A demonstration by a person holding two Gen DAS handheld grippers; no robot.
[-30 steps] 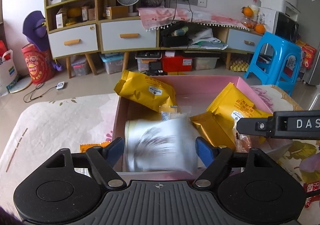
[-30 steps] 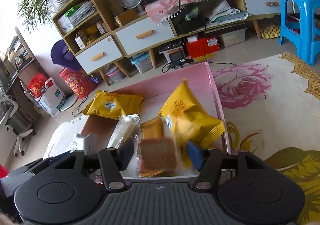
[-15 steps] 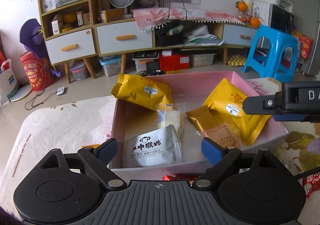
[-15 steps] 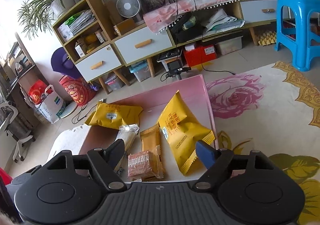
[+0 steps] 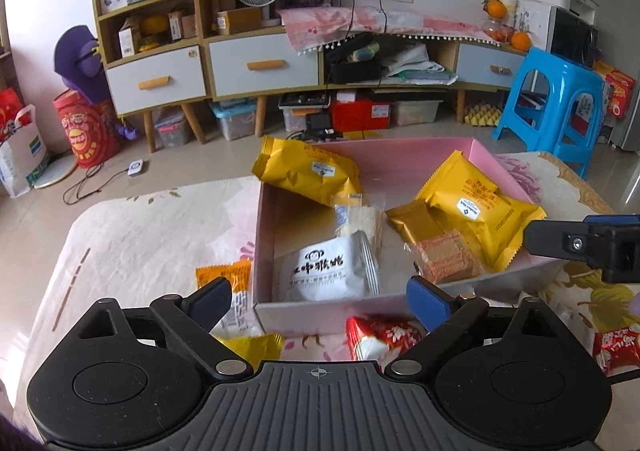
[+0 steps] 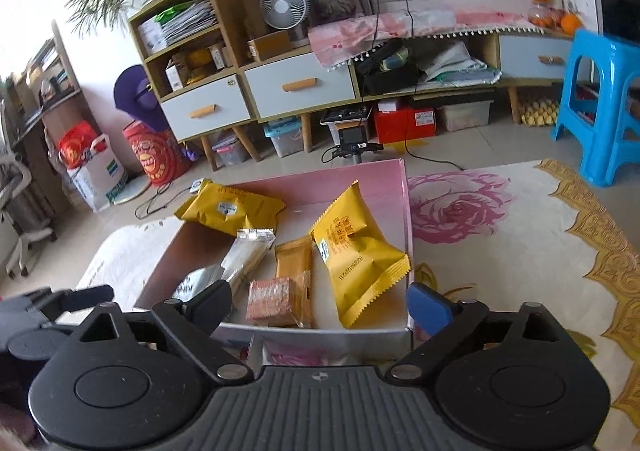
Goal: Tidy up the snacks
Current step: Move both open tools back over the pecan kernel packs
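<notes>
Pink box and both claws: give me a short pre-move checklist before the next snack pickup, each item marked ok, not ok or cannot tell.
1. Left claw empty: ok; its jaws have just been opening, and nothing sits between them.
2. Right claw empty: ok; its jaws have just been opening, and they hold nothing.
3. White monkey packet lying inside the pink box: ok.
4. Clear cracker packet lying inside the box: ok.
5. Every snack boxed: not ok; the red packet and the orange packet lie outside on the cloth.
6. Room left in the box: ok; bare floor shows behind the white packet.
</notes>
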